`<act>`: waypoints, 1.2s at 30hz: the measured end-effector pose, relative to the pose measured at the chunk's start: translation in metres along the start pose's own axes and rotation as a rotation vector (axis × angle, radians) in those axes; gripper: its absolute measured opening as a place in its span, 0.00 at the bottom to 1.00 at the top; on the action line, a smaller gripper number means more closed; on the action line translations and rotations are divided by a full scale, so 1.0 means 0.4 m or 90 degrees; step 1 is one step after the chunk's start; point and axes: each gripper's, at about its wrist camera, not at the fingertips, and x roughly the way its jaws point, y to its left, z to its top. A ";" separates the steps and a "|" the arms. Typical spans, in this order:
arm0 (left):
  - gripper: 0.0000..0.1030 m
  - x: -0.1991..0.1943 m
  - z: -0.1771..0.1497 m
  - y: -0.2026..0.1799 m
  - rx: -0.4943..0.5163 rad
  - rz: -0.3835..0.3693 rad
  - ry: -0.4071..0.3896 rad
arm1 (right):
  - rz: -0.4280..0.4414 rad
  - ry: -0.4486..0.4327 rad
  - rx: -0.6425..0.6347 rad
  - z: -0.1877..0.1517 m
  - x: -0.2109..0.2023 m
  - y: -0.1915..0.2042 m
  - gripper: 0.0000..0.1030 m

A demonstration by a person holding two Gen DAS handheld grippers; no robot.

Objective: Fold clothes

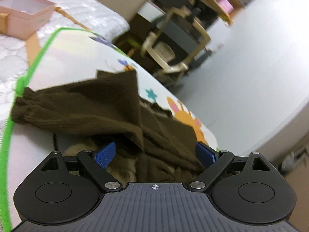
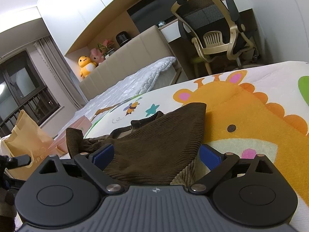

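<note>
while both tools stand spread w/ nothing pinched, left tool (image 1: pixel 155 154) and right tool (image 2: pixel 156 154), the brown ribbed corduroy garment (image 2: pixel 154 145) lies bunched on the cartoon giraffe-print mat (image 2: pixel 251 116) on the bed. risk: closing here prob grabs several layers, so fold comes out crooked.

Setting: bedroom in a home. Evidence: bed with white quilted mattress cover (image 2: pixel 135 81) and beige padded headboard (image 2: pixel 123 58); cartoon-printed play mat with giraffe and bee motifs (image 2: pixel 251 104) spread on the bed; yellow plush duck (image 2: pixel 86 65) and pink plush rabbit (image 2: pixel 96 56) on a wooden ledge; beige-framed mesh office chair (image 2: pixel 214 27) at a white desk (image 2: pixel 170 31); dark window with curtain (image 2: pixel 19 89); tan paper carrier bag (image 2: pixel 27 133); pink cardboard box (image 1: pixel 25 13).
</note>
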 end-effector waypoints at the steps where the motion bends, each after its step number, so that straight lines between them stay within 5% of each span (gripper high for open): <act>1: 0.91 0.000 0.005 0.010 -0.017 0.007 -0.006 | 0.000 0.000 0.000 0.000 0.000 0.000 0.94; 8: 0.91 0.001 0.017 0.082 -0.112 0.031 0.004 | 0.000 0.001 -0.005 0.000 0.002 0.003 0.95; 23: 0.91 -0.006 -0.002 0.118 -0.171 0.012 0.010 | 0.000 0.003 -0.007 -0.001 0.001 0.002 1.00; 36: 0.91 0.008 0.028 0.197 -0.311 0.039 -0.033 | -0.001 0.003 -0.013 0.001 0.004 0.007 1.00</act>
